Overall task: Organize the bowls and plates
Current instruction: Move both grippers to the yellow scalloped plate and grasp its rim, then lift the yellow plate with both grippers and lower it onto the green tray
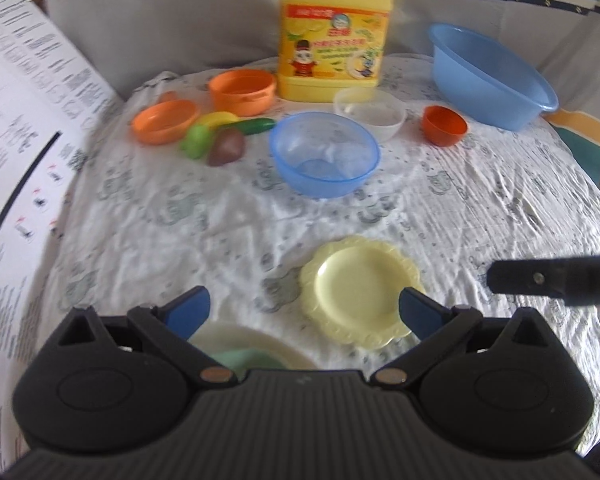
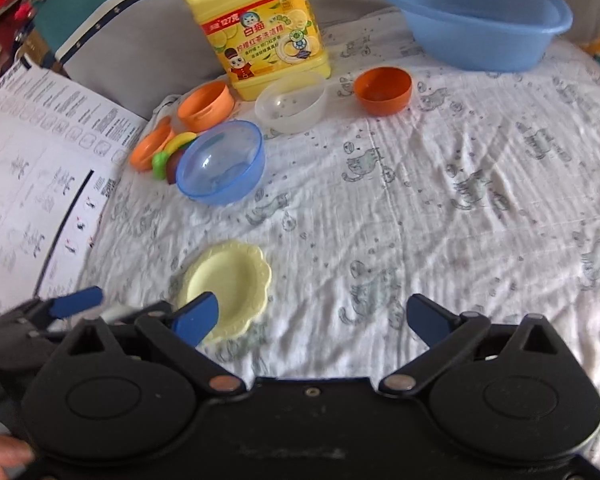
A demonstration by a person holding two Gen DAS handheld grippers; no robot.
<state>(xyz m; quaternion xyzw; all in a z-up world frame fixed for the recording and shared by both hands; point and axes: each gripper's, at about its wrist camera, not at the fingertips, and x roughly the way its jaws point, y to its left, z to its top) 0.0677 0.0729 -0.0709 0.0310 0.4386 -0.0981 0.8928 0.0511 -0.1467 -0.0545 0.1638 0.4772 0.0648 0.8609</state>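
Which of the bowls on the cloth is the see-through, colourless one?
The clear bowl right in front of the yellow detergent jug; the blue bowl beside it is tinted, the others are opaque.

Both cams sit just behind own fingers, looking fwd and down over the cloth-covered table (image 1: 140,208). Left wrist view is low and close, scalloped yellow plate (image 1: 360,292) right ahead. Right wrist view sits further right, plate (image 2: 228,284) at its left. Shared: plate, blue bowl (image 1: 324,154) (image 2: 222,162), detergent jug (image 1: 334,36) (image 2: 260,28), blue basin (image 1: 490,76) (image 2: 476,14).
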